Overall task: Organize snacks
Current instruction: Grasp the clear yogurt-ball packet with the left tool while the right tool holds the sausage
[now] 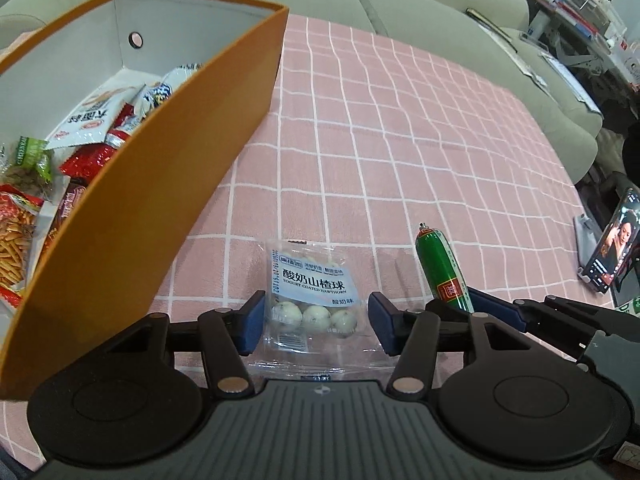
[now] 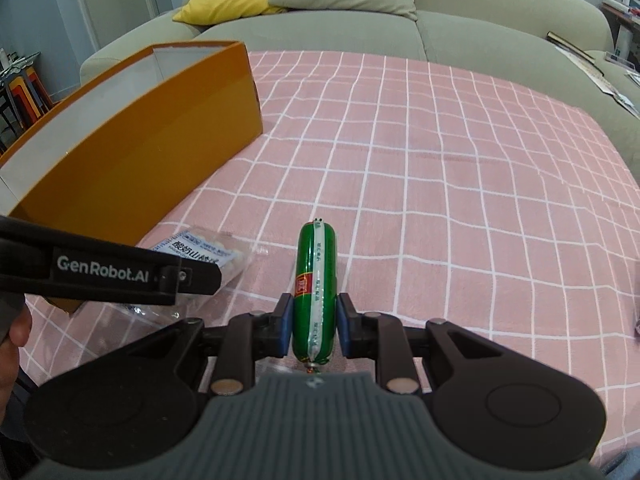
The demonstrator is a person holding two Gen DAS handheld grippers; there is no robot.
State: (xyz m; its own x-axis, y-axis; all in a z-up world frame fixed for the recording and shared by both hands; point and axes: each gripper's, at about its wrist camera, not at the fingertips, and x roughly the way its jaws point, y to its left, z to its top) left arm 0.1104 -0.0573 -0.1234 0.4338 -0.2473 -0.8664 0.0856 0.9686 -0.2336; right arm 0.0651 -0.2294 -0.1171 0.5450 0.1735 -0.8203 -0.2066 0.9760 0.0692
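Two grippers: our right gripper point(image 2: 312, 322) pinches the sausage point(image 2: 315, 280); our left gripper point(image 1: 316, 322), lower centre, apparently straddles the packet point(image 1: 314, 292) untouched.

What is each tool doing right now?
Left tool: open, straddling the hawthorn ball packet.
Right tool: closed on the green sausage.
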